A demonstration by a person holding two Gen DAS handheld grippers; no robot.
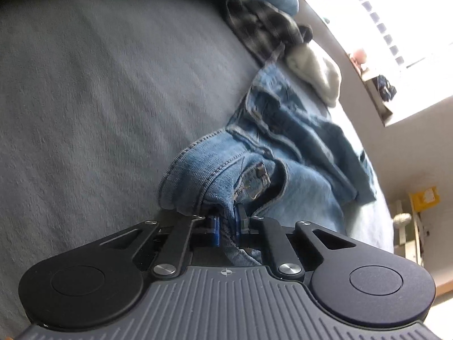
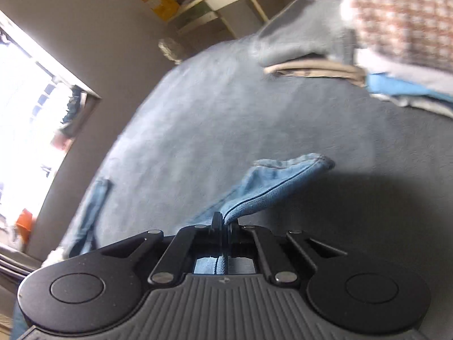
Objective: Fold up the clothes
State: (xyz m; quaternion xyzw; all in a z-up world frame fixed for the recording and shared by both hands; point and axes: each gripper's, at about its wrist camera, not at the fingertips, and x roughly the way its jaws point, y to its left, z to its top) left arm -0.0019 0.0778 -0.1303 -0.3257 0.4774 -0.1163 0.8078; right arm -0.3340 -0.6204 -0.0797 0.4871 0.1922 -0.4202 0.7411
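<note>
Jeans (image 1: 254, 170) pinched between both tongs (image 1: 226, 223) (image 2: 225, 226) (over grey bedspread (image 1: 99, 99))

jeans (image 1: 271, 153): blue denim cloth, coarse weave, stitched seams. bed cover (image 1: 99, 99): grey fuzzy matt fabric. left gripper (image 1: 226, 222): matt black plastic, ribbed grey housing, shiny metal rivets. folded pile (image 2: 396, 28) at 1 o'clock: checked woven cloth.

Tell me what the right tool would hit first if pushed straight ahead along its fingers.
Its own load: the right tool is shut on a blue denim jeans leg stretching forward. Beyond that, probably the grey bedspread; depth is unclear.
</note>
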